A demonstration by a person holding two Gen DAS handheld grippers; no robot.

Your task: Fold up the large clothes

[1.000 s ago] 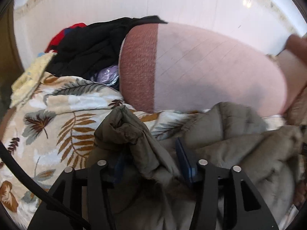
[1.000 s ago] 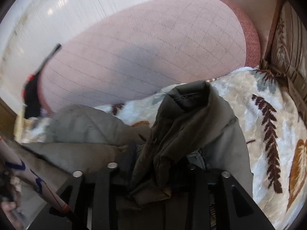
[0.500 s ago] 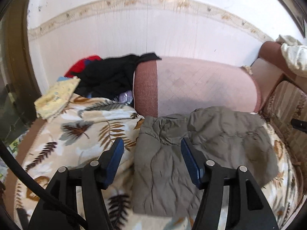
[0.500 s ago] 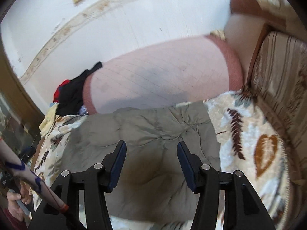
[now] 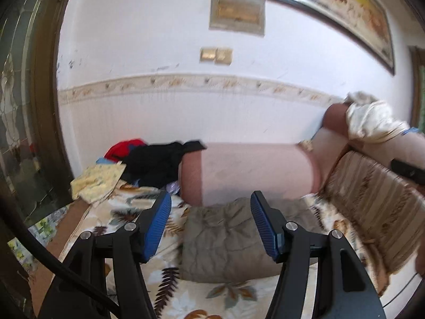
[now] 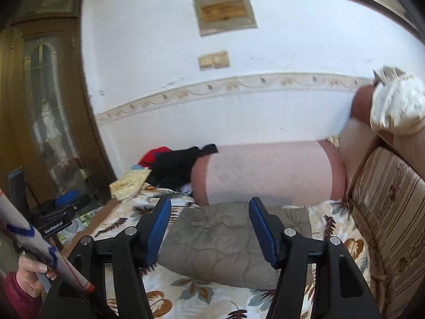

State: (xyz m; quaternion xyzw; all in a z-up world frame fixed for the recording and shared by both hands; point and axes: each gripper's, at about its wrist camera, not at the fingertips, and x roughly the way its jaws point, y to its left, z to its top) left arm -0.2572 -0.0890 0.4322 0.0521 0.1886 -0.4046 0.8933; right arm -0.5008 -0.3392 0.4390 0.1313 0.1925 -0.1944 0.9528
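Observation:
An olive quilted jacket lies folded in a flat rectangle on the leaf-patterned blanket that covers the sofa seat. My left gripper hovers above and in front of the jacket, open, with nothing between its blue pads. My right gripper hangs likewise over the jacket. Its jaws are opening and nothing is between its pads. Neither gripper touches the cloth.
A pink bolster cushion lies behind the jacket. Black, red and yellow clothes are piled at its left. The striped sofa back rises on the right, with a white cloth on top. A hand shows at lower left.
Both grippers have let go of the jacket's bunched folds, opened and pulled up and back. The jacket now lies flat and folded on the blanket, farther away in both views.

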